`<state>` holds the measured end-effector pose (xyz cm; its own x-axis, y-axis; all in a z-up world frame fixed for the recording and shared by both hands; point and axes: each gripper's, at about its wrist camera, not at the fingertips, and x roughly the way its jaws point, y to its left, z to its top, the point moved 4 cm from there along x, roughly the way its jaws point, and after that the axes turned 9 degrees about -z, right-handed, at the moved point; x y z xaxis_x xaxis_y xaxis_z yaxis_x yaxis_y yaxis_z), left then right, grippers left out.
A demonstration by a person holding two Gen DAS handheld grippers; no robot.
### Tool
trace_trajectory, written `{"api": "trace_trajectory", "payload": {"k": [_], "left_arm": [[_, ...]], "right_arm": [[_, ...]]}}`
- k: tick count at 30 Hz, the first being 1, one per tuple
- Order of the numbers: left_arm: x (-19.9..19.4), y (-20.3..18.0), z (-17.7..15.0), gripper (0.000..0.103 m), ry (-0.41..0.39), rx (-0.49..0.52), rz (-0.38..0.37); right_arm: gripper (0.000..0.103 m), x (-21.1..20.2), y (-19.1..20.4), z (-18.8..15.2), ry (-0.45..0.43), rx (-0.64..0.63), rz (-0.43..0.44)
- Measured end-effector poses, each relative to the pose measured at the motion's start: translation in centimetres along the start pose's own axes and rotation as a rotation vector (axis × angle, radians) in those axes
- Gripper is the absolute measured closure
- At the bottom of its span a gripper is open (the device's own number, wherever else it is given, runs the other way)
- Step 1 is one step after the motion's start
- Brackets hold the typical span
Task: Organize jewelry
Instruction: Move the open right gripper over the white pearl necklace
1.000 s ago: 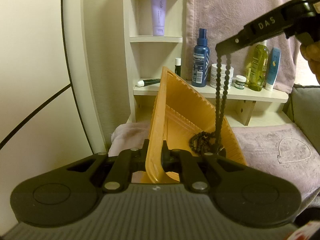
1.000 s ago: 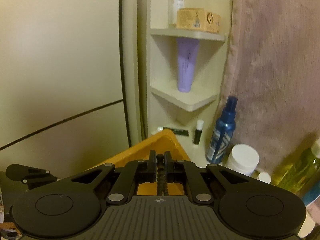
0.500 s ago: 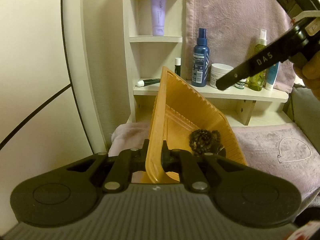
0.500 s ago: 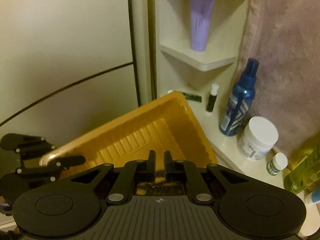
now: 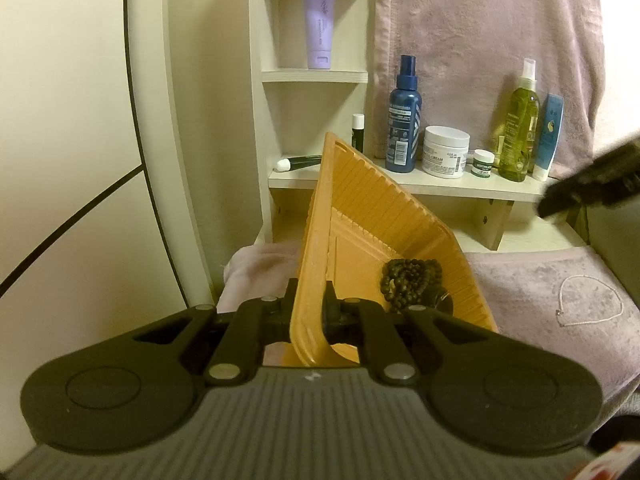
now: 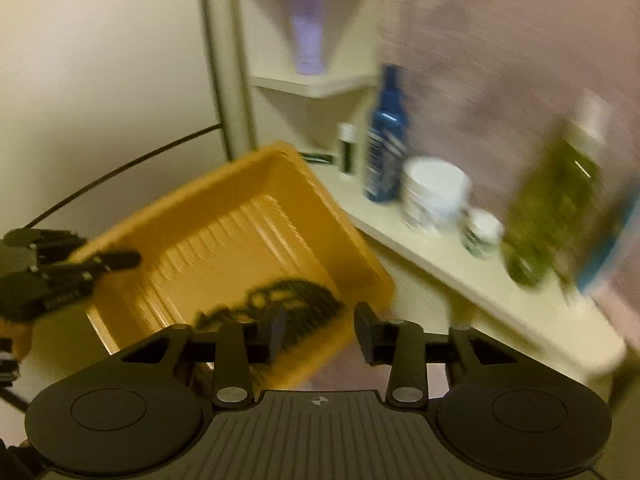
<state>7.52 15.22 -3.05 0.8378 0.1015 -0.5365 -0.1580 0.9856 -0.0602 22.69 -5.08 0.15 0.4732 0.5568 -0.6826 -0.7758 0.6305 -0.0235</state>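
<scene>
Dark bead necklace (image 6: pixel 296 304) in tilted orange tray (image 6: pixel 224 216), blurred.

white jar (image 5: pixel 446 152) label reads "CREAM"

Orange tray (image 5: pixel 372 216): thin ribbed plastic, slightly glossy. Dark bead necklace (image 5: pixel 412 280) piled inside, beads dull, a bit rough-looking. Thin silvery chain (image 5: pixel 588 300) at 3 o'clock, fine metal, on fuzzy mauve plush cloth (image 5: pixel 532 284). Shelf (image 5: pixel 460 188) at 12: pale matt wood-look. Left gripper (image 5: pixel 308 308): matt black plastic, ridged grey body.
</scene>
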Motion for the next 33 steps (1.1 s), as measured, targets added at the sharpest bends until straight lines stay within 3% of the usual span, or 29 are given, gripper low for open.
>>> {"api": "trace_trajectory", "payload": {"k": [9,17,25,33], "left_arm": [[0.2,0.1,-0.1,0.095,0.003,0.004,0.004],[0.2,-0.3,0.1,0.095,0.006,0.011,0.007],[0.2,-0.3,0.2,0.095,0.007,0.018,0.009],[0.1,-0.6,0.2,0.095,0.009,0.024,0.013]], "right_arm": [[0.061,-2.4,-5.7,-8.5,0.013,0.196,-0.169],[0.061,-3.0,-8.1,-14.3,0.037,0.26,-0.281],[0.061,-3.6,-9.5,-18.4,0.078,0.244,-0.381],[0.062,-3.0,-9.3,-19.5,0.079,0.078,-0.406]]}}
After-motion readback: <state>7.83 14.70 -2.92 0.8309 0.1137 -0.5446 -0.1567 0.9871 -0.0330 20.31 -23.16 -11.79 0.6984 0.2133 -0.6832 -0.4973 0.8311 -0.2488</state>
